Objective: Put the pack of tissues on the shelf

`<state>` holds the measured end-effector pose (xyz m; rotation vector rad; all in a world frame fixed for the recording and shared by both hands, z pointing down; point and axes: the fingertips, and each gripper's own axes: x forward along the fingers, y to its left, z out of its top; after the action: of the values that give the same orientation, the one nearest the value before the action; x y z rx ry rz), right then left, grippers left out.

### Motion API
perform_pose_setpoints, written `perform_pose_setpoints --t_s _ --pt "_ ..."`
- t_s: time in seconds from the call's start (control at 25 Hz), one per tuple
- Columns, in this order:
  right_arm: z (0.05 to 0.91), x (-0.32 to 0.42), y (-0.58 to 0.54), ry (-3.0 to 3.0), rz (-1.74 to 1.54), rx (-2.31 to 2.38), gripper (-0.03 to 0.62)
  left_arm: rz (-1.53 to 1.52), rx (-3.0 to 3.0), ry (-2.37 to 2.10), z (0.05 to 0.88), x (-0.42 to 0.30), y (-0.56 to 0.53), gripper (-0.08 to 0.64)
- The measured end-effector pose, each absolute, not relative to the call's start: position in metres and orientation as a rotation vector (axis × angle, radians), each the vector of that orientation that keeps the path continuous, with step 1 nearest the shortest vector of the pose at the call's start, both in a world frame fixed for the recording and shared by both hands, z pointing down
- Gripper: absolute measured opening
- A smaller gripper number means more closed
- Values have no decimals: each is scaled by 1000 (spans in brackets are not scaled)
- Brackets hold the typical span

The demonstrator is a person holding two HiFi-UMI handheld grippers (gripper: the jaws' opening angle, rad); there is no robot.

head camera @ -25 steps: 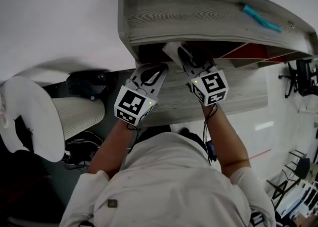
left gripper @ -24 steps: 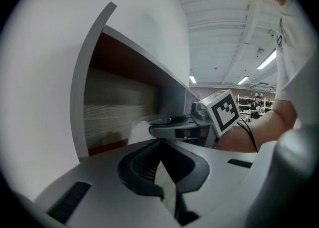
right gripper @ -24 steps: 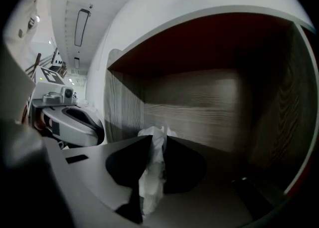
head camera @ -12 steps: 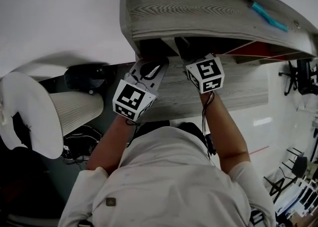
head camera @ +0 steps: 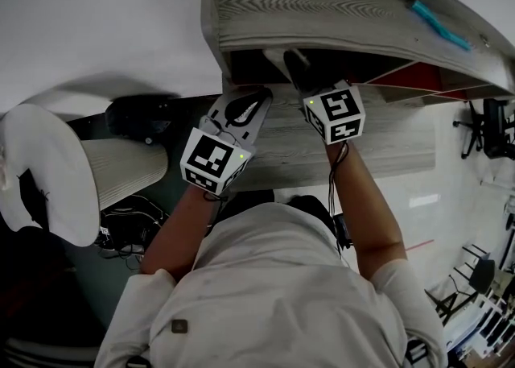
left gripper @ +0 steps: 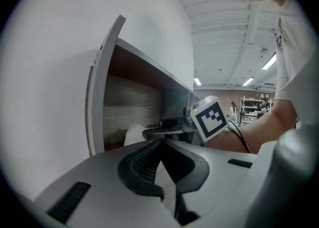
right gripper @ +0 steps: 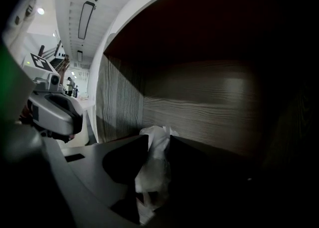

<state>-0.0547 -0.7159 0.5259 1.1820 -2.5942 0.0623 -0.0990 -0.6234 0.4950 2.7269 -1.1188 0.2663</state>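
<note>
Inside the shelf [head camera: 322, 20], right claw [right gripper: 159, 138] has just been opening, tissue pack [right gripper: 152, 172] seemingly loose between; left claw [left gripper: 162, 141] closed, empty.

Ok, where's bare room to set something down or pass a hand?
Free: the lower board right of the right gripper, and the top board left of the teal object. Crowded: the compartment mouth, with the left gripper alongside; the pack of tissues sits between right jaws that have just been opening, by the side wall.

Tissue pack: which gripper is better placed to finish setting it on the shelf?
Right. The right gripper is inside the shelf, tissue pack between its jaws, which have just been opening. The left gripper is shut, empty, outside it.
</note>
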Motion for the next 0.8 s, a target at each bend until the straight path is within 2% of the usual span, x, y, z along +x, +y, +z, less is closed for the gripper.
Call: perform_pose_setpoints --t_s 0.28,0.8 --pt "515 -49 -713 -2592 20 1215 209 265 2719 -1155 489 -108 -612 14" --pt "465 -37 -667 -2655 -99 1165 215 215 2682 -1286 465 -114 -578 14"
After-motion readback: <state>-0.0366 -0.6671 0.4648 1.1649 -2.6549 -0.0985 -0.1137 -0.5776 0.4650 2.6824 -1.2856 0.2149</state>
